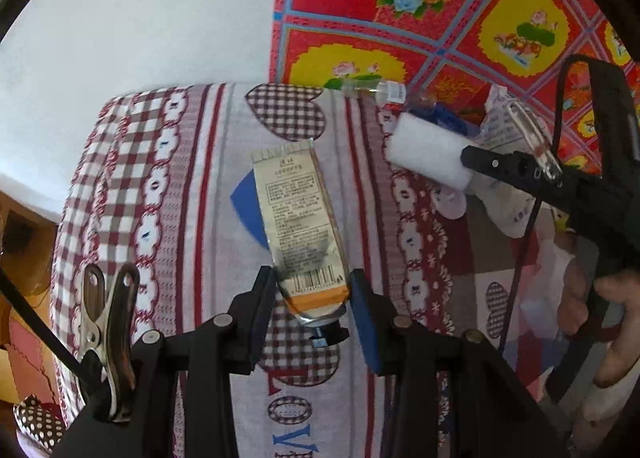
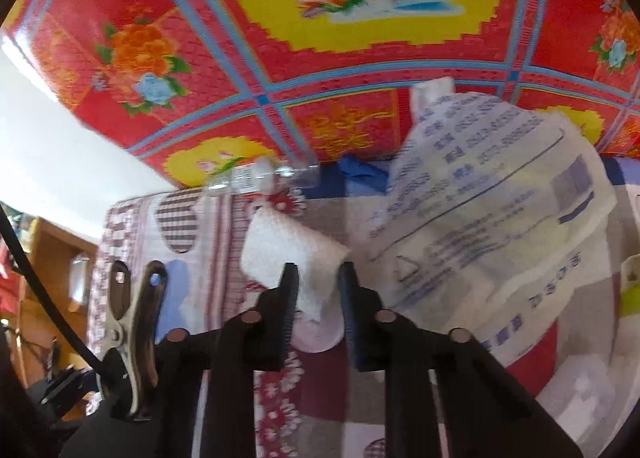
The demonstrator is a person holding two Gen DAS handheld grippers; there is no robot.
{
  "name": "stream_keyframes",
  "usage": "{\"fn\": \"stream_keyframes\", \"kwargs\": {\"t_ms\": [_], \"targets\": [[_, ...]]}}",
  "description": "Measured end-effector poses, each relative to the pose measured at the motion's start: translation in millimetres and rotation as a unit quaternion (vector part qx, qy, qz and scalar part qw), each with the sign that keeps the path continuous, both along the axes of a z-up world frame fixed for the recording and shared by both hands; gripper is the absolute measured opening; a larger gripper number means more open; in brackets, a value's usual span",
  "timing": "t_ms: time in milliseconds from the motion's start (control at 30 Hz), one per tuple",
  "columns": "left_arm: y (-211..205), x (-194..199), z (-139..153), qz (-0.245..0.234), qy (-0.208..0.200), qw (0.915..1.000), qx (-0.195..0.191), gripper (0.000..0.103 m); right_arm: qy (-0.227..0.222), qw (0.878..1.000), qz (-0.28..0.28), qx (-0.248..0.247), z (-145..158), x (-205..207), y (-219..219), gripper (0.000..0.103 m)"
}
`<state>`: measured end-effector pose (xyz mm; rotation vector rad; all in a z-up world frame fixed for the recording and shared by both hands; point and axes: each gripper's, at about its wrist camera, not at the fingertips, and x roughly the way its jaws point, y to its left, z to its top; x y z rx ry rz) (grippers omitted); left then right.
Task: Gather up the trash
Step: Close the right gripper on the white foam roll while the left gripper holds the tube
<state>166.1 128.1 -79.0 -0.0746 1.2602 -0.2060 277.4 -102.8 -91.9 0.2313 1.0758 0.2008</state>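
A beige tube (image 1: 298,214) with an orange band and a barcode is clamped near its cap end in my left gripper (image 1: 314,292), which is shut on it above the patterned cloth (image 1: 192,186). Both blue pads press on its sides. To the right, my right gripper (image 1: 466,162) holds a white tissue wad (image 1: 428,152). In the right wrist view the tissue wad (image 2: 292,250) fills the gap between the black fingers, and the right gripper (image 2: 318,278) is shut on it. A person's hand (image 1: 616,318) grips the right tool's handle.
Crumpled printed paper (image 2: 492,218) lies right of the tissue. A small clear bottle (image 2: 256,176) and a blue item (image 2: 360,174) sit at the cloth's far edge against the red floral covering (image 2: 360,58). A pink disc (image 2: 320,334) lies under the tissue. Wooden furniture (image 1: 24,250) stands left.
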Motion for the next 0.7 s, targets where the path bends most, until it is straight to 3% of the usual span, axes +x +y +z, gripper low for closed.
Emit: {"fn": "stream_keyframes", "kwargs": {"t_ms": [100, 333, 700], "targets": [[-4, 5, 4, -0.013, -0.004, 0.9999, -0.002, 0.040, -0.008, 1.000, 0.005, 0.008, 9, -4, 7, 0.006], [-8, 13, 9, -0.026, -0.009, 0.9996, -0.008, 0.040, -0.029, 0.999, 0.019, 0.014, 36, -28, 4, 0.005], [-22, 12, 14, -0.056, -0.019, 0.9982, -0.005, 0.040, -0.048, 0.997, 0.010, 0.054, 53, -72, 11, 0.005]]}}
